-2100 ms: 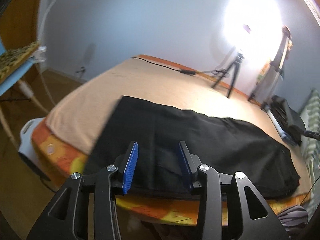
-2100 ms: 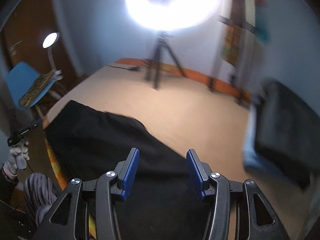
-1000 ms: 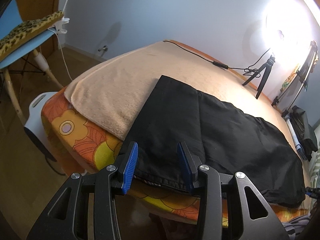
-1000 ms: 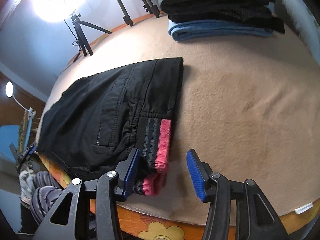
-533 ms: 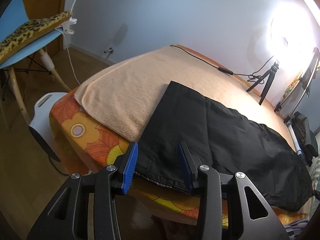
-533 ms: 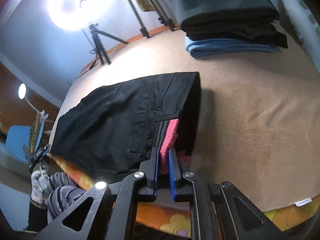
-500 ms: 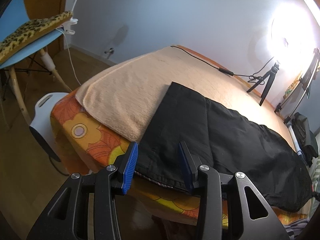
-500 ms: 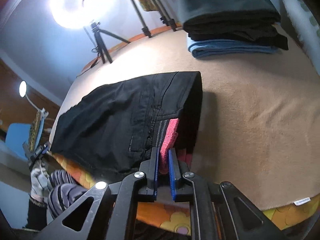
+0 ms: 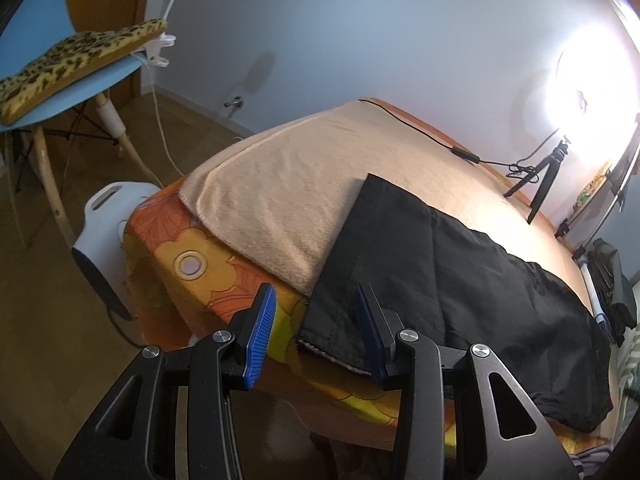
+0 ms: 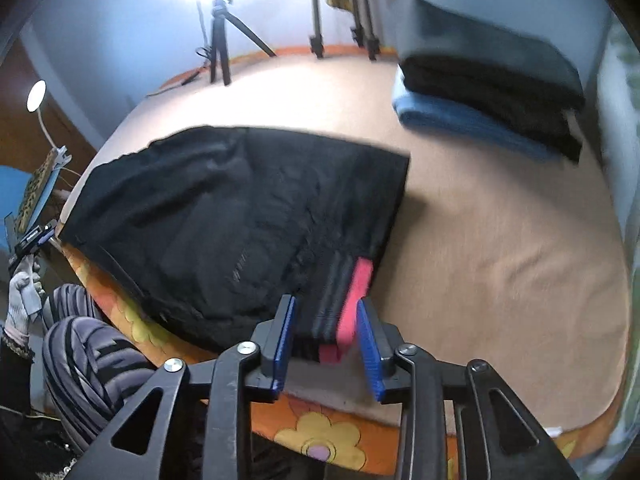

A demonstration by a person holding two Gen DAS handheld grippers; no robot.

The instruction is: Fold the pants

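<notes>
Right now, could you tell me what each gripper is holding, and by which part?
Neither holds anything. The right gripper is opening around the pants' striped waistband; the left gripper is open over their hem.

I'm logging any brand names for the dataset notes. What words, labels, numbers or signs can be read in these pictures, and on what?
None can be read.
The pale mark on the black pants near the pocket, at, is too blurred to read.
</notes>
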